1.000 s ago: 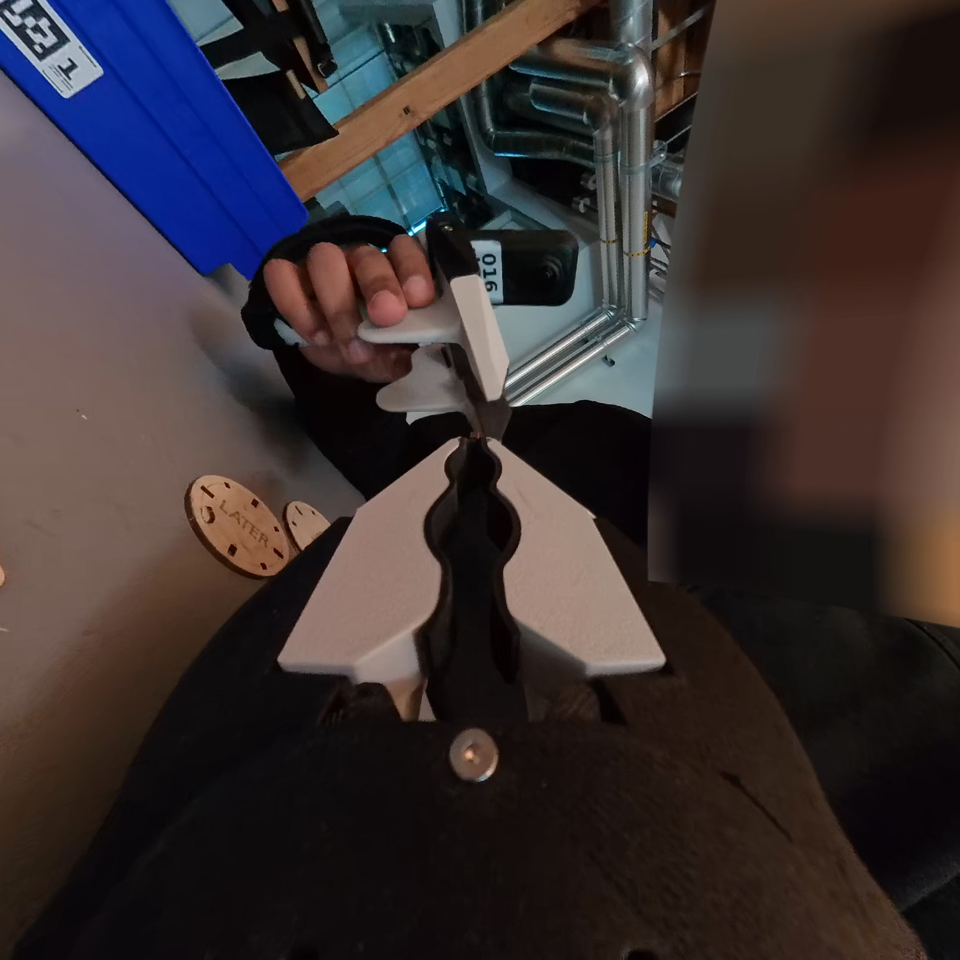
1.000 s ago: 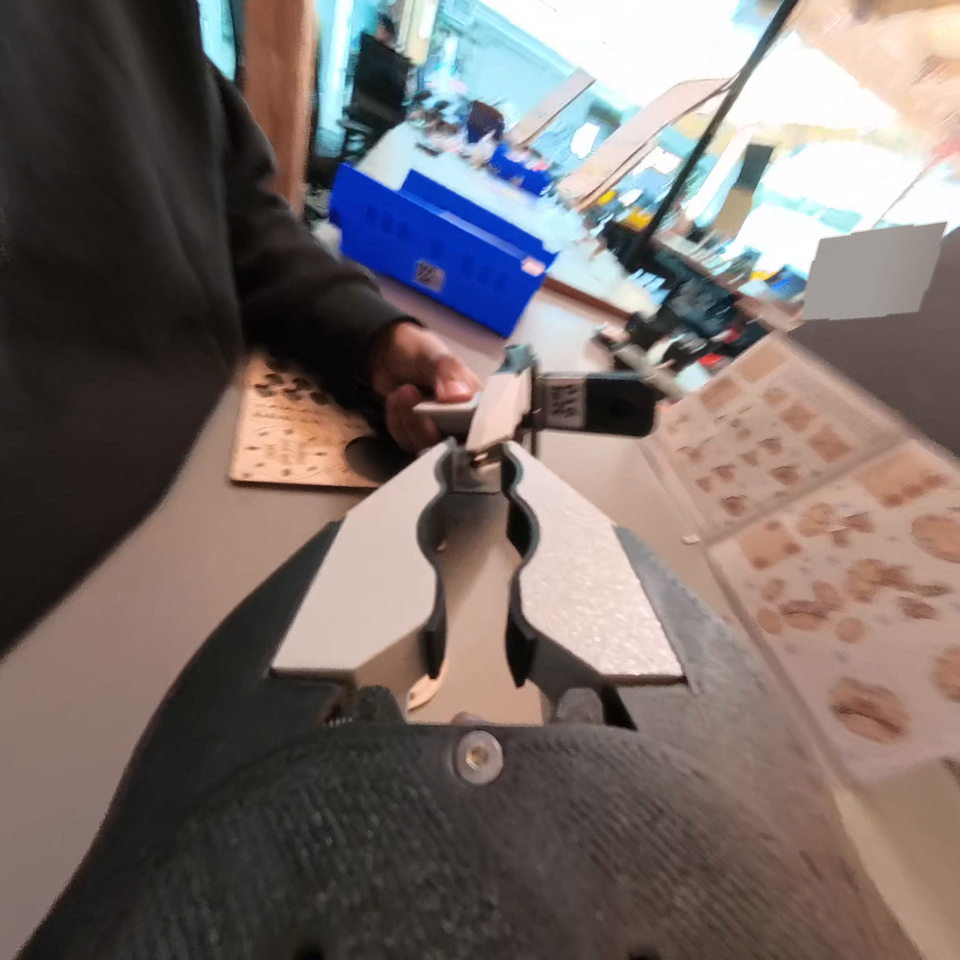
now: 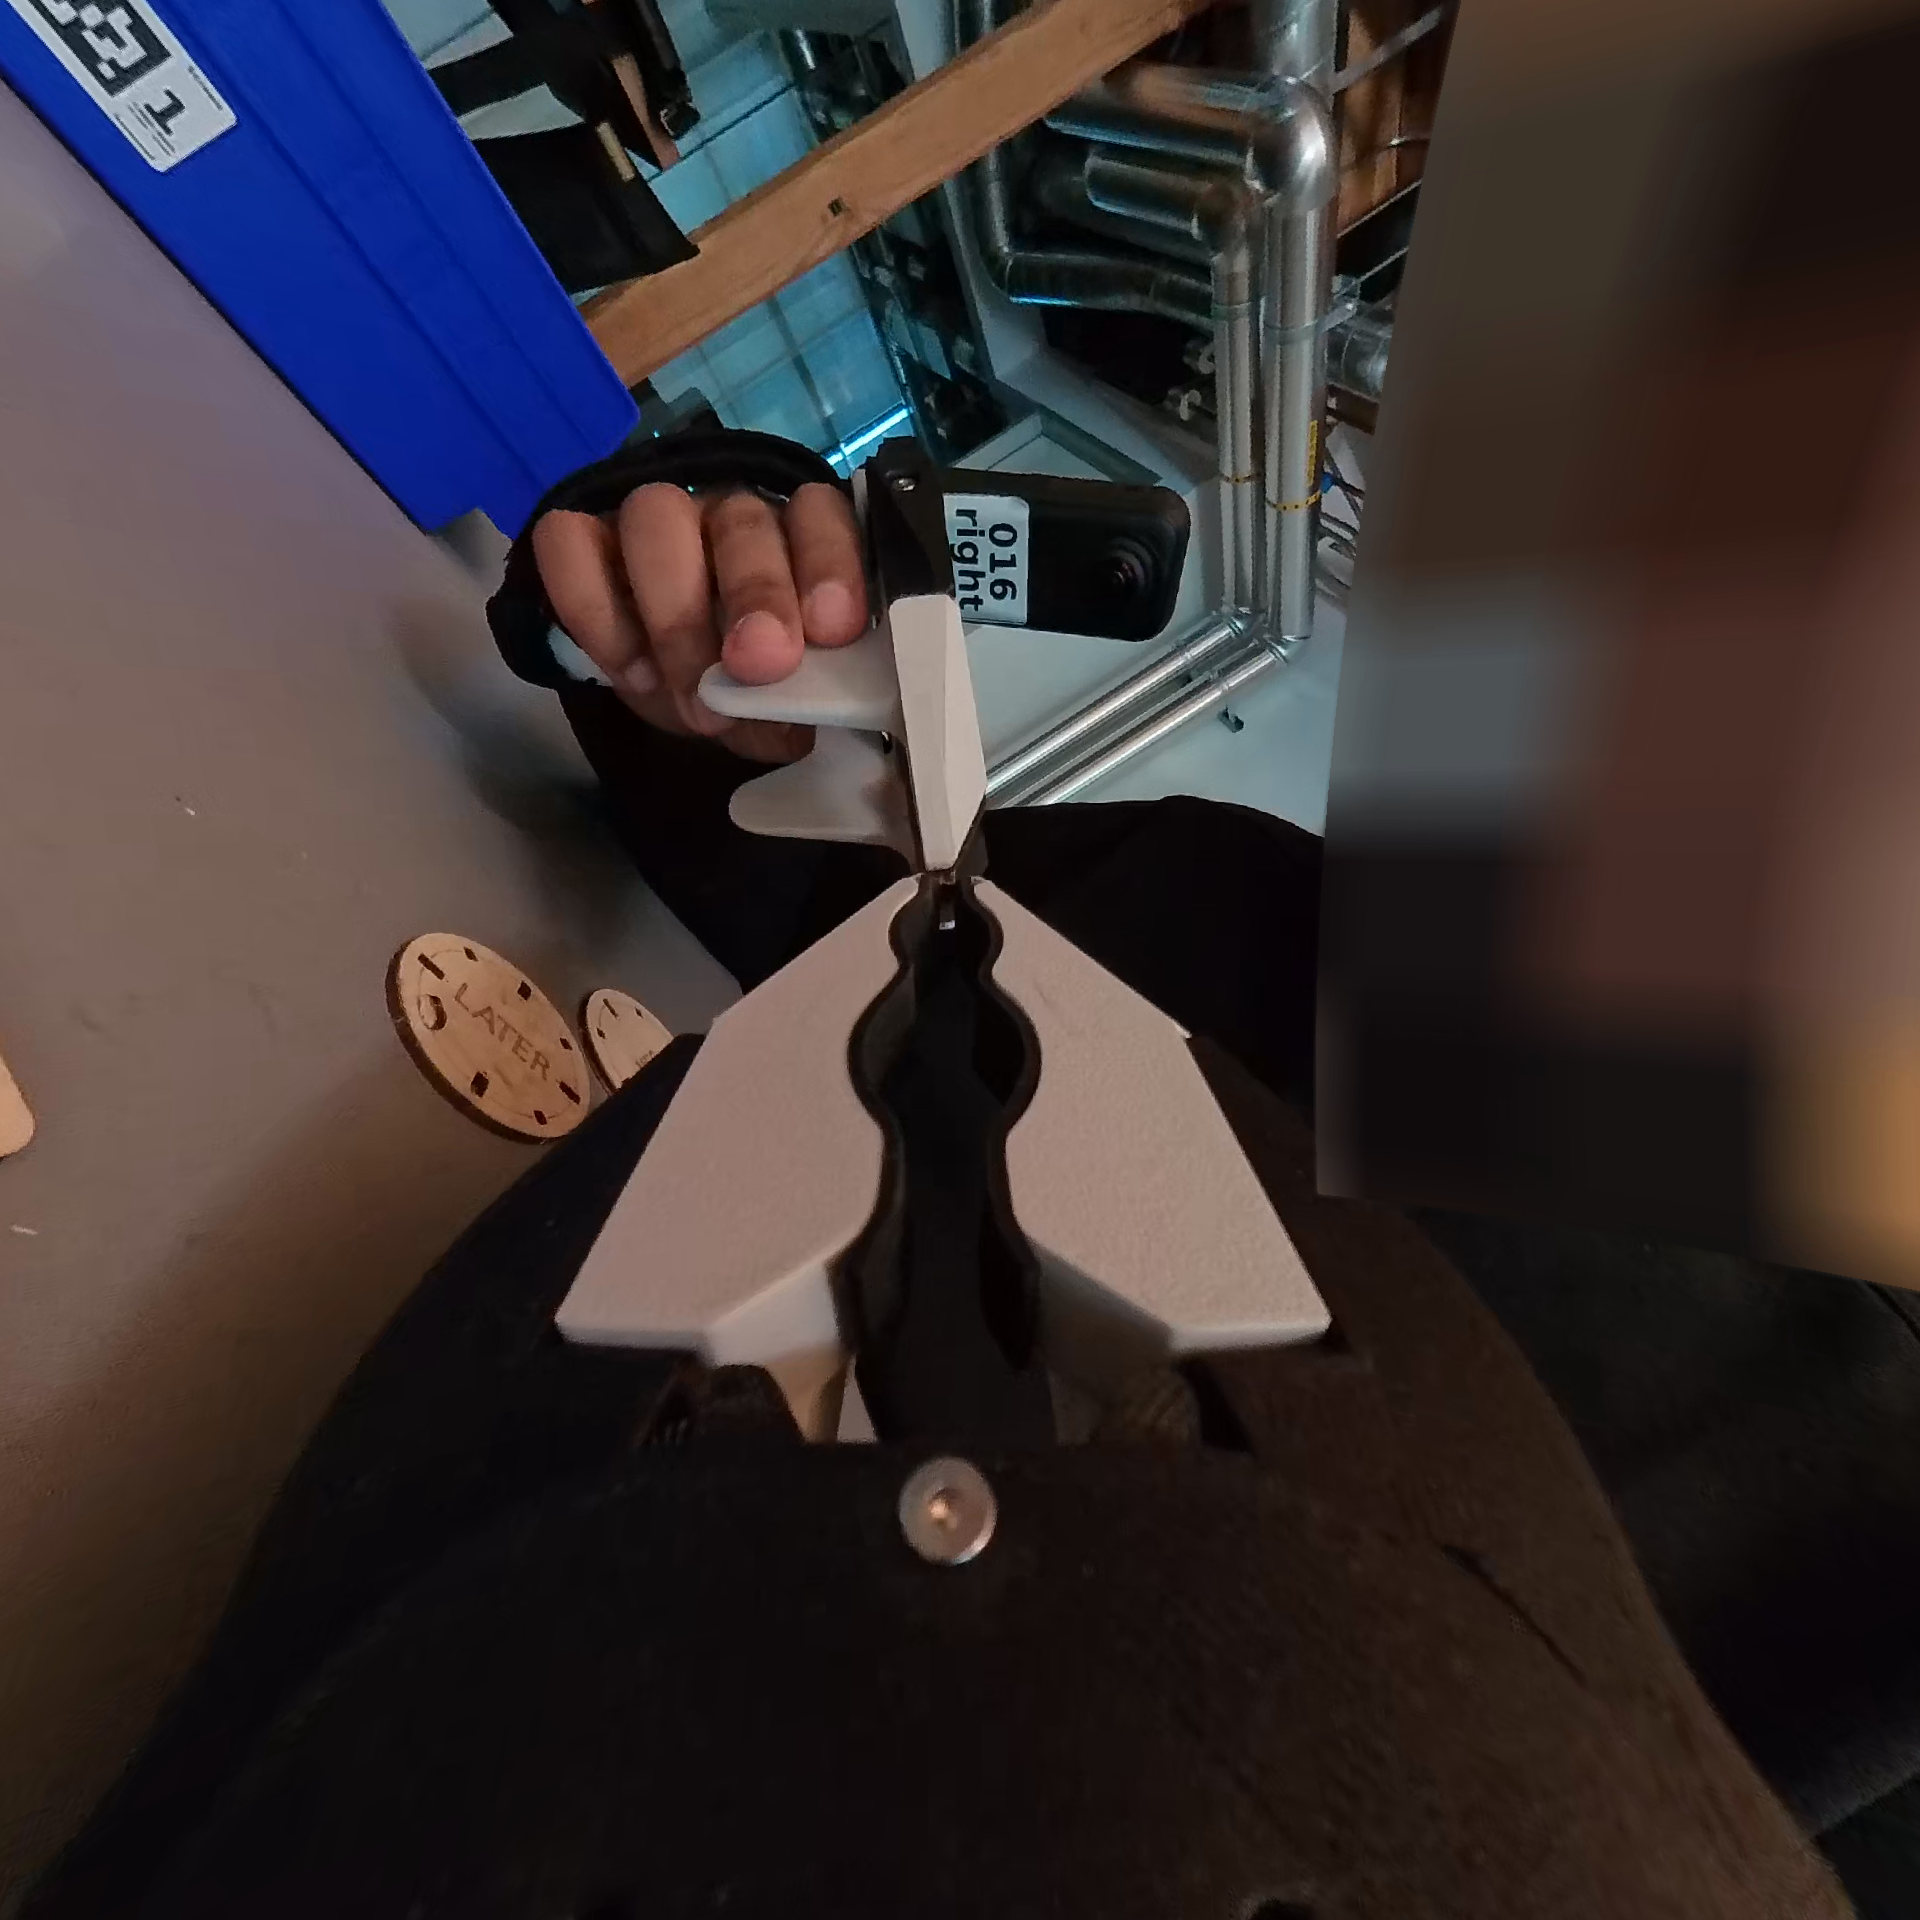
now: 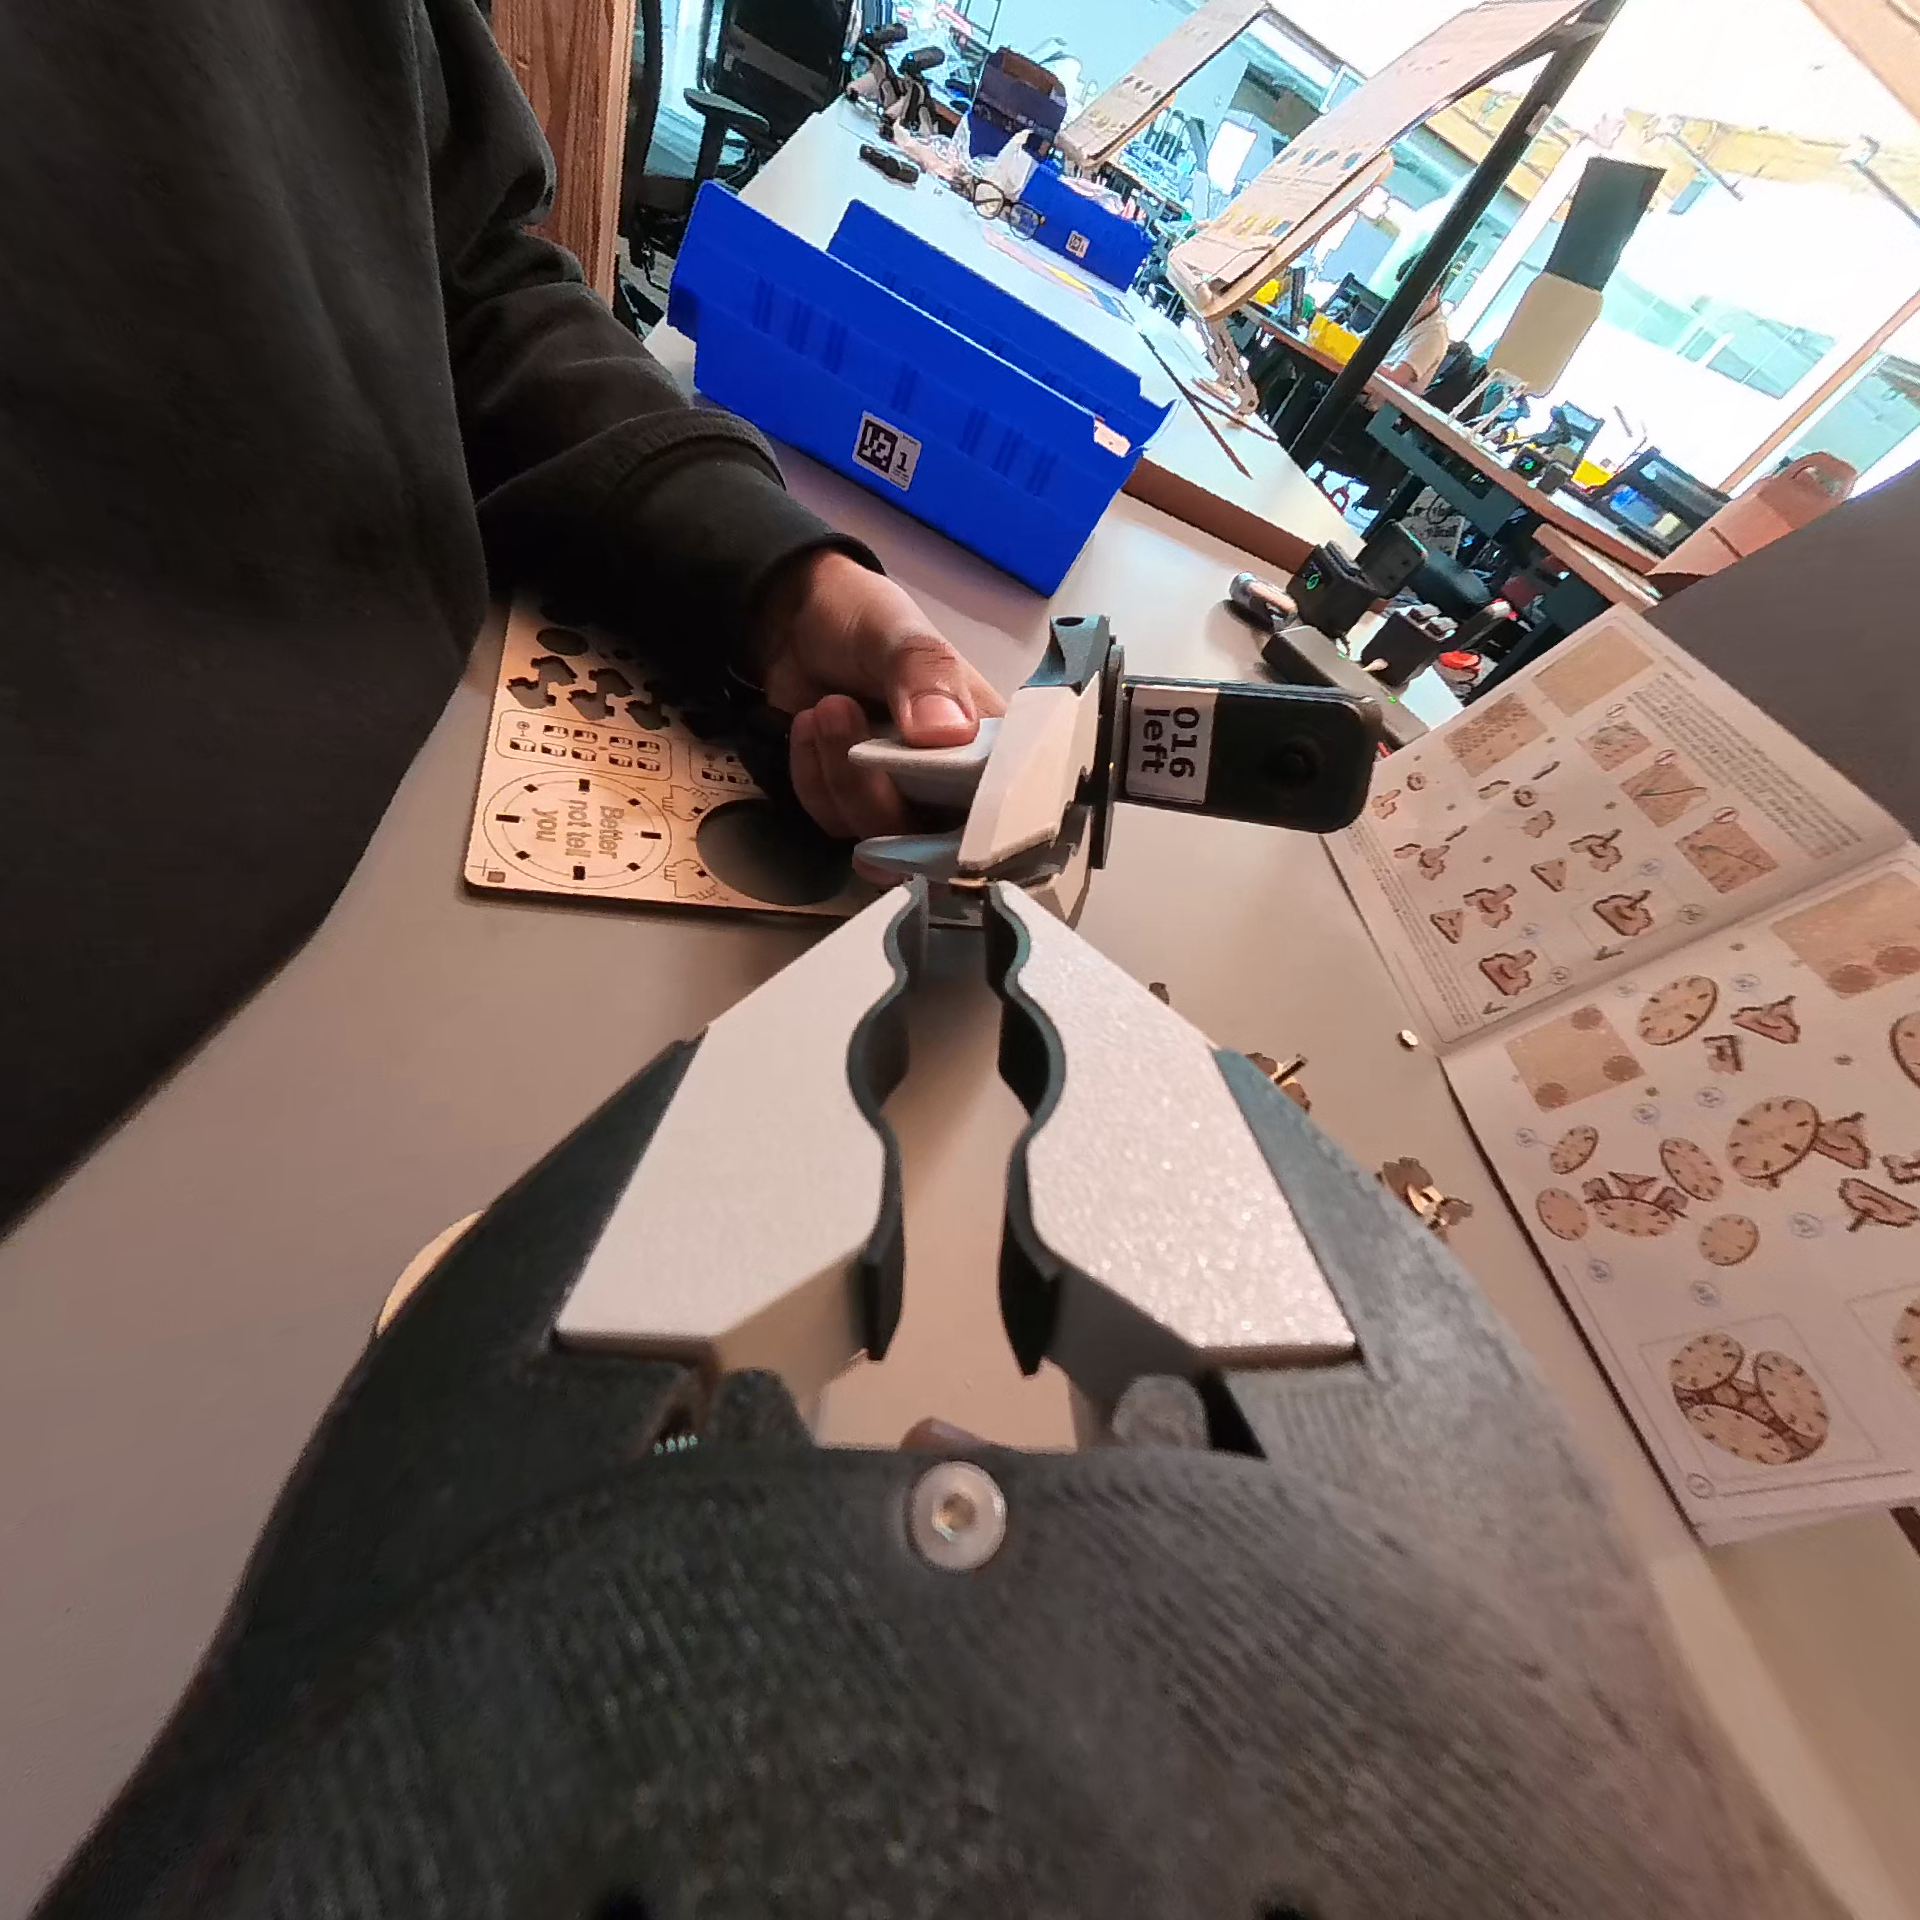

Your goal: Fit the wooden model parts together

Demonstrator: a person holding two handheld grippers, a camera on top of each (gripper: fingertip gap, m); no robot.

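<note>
In the left wrist view, my left gripper [image 3: 943, 883] is shut, with its black pads meeting at the tips. In the right wrist view, a small thin wooden piece [image 4: 968, 883] sticks out of the left gripper's tip [image 4: 977, 868]. My right gripper [image 4: 954, 909] meets the left one tip to tip above the grey table [image 4: 312, 1091]. Its fingertips [image 4: 1013, 925] stand on either side of the piece, with a gap showing on the left side. It also shows in the left wrist view [image 3: 943, 857], held by a hand [image 3: 707, 603].
A blue bin [image 4: 904, 384] stands at the back and also shows in the left wrist view [image 3: 312, 239]. A laser-cut wooden sheet [image 4: 582, 790] lies under the left hand. An open instruction booklet [image 4: 1662, 987] and loose wooden parts [image 4: 1423, 1195] lie at the right. Two wooden discs [image 3: 488, 1039] lie at the left. Only a small space, under 4 cm, lies between the two pairs of fingers.
My right gripper's jaws have narrowed around the piece at the left gripper's tip. The left gripper stays shut. Both grippers remain tip to tip, and the right view is steadier.
</note>
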